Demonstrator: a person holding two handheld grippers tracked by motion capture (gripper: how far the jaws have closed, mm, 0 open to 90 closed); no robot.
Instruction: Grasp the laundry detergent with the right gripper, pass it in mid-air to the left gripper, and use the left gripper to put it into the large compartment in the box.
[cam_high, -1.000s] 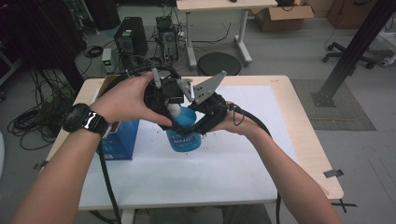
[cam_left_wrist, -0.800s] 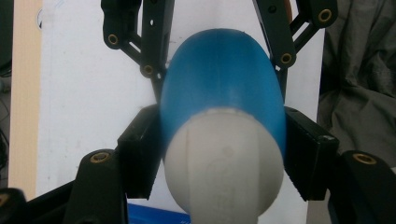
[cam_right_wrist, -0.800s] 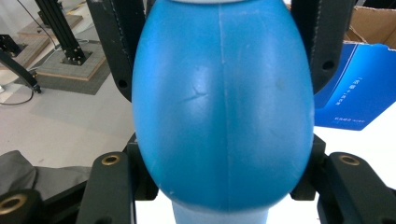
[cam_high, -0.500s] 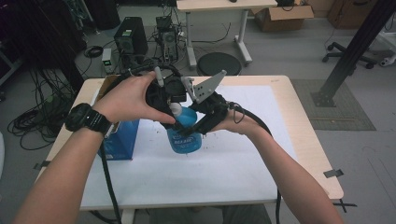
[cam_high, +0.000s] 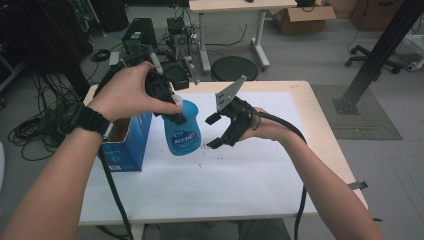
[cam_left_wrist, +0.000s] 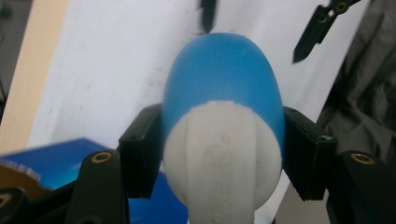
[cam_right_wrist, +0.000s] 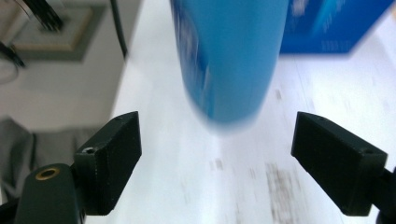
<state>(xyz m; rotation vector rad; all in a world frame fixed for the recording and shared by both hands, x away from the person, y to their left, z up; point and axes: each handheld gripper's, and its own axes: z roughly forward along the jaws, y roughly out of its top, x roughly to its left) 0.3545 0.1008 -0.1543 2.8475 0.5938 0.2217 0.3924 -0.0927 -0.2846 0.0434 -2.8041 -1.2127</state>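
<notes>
A blue bottle (cam_high: 183, 134) with a white cap (cam_left_wrist: 223, 154) hangs tilted above the table. My left gripper (cam_high: 175, 111) is shut on its top end from above, with a pad on each side where the cap meets the body (cam_left_wrist: 224, 79). My right gripper (cam_high: 212, 133) stands just right of the bottle, and its jaws have just been opening. In the right gripper view the bottle (cam_right_wrist: 231, 56) hangs ahead of the wide gap of that gripper (cam_right_wrist: 217, 154), and neither pad touches it.
An open blue carton (cam_high: 125, 145) stands at the table's left edge, right under my left forearm. A white sheet (cam_high: 250, 180) covers most of the wooden table. Cables, computer cases and a round stool lie on the floor beyond the far edge.
The right gripper has opened and come off the bottle. The left hand has lifted the bottle up and a little to the left, away from the right jaws.
</notes>
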